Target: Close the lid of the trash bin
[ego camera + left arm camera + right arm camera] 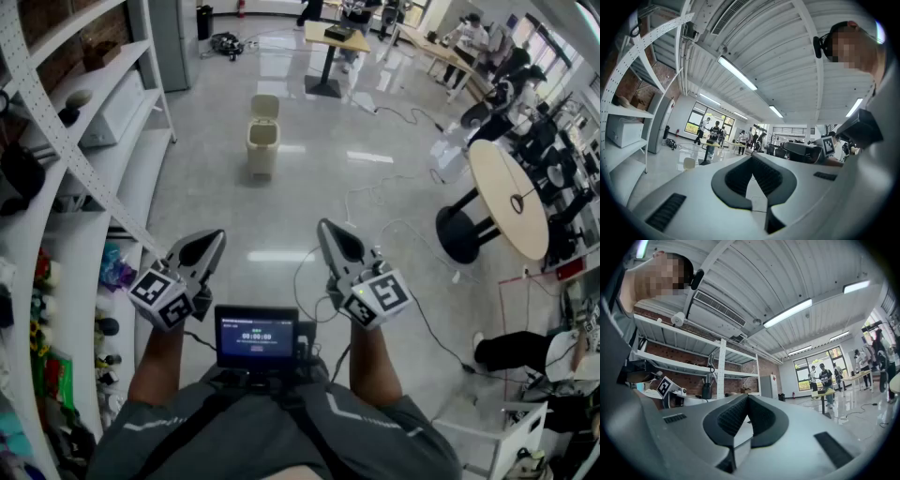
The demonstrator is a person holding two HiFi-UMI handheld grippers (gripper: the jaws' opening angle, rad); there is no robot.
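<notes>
The trash bin is small and cream-coloured. It stands on the grey floor well ahead of me, with its lid tipped up and open. In the left gripper view the bin shows as a small pale shape far off on the floor. My left gripper and right gripper are held close to my body, pointing forward and far short of the bin. Both are shut with their tips together and nothing between them, as the left gripper and the right gripper show in their own views.
White shelving with assorted items runs along my left. A round table on a black base stands at the right, with cables across the floor. A desk and people are at the back. A small screen hangs at my chest.
</notes>
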